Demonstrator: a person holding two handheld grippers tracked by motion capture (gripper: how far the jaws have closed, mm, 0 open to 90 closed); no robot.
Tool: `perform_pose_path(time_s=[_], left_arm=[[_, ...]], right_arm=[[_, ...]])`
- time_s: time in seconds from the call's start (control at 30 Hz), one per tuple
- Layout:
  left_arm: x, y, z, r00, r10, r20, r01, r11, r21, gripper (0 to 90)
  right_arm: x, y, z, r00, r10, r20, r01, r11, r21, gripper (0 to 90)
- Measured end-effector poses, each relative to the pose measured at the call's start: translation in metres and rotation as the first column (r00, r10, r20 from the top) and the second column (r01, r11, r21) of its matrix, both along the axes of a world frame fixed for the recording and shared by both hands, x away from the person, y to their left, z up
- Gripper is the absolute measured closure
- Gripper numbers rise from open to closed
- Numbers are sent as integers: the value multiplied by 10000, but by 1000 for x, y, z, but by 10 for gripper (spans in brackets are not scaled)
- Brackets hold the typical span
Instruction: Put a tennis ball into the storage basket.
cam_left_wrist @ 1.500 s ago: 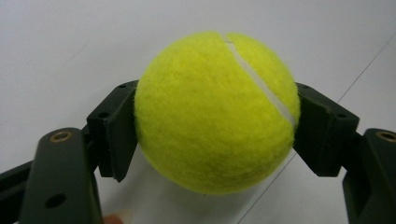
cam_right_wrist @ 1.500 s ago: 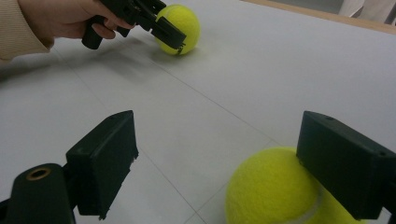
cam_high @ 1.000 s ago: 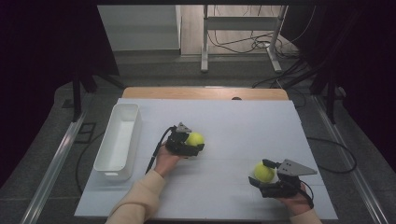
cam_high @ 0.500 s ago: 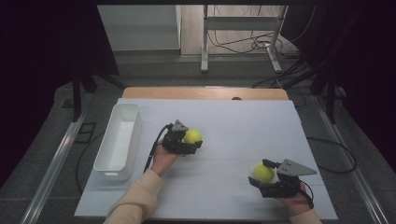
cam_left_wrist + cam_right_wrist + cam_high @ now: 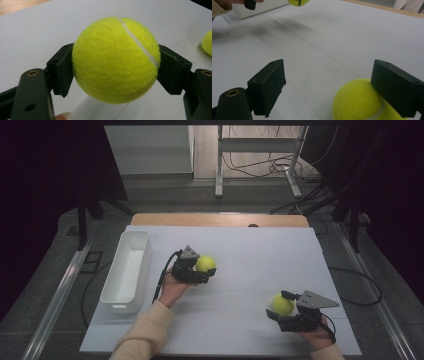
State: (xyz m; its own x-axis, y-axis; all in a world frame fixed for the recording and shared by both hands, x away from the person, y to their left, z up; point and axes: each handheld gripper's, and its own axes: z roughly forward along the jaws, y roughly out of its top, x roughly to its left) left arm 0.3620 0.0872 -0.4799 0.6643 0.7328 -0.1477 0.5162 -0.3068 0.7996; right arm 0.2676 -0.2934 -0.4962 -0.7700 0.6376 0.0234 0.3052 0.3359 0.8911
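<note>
- Left hand-held gripper: black pads clamped on either side of a fuzzy yellow-green tennis ball with a white seam, lifted clear of the pale grey surface, just right of the long white plastic bin, likely bound for it.
- Right hand-held gripper: jaws apart, one pad touching a second yellow-green tennis ball resting on the surface, well right of the bin; positioned for a grasp, not yet closed.
</note>
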Motion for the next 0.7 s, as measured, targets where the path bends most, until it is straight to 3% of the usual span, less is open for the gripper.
perform_pose_path(time_s=[0.7], left_arm=[[-5,12,15,9994,176,290,-163,9989,-437,254]], right_arm=[[0,0,0,10000,33,18,-33,10000,-46,129]])
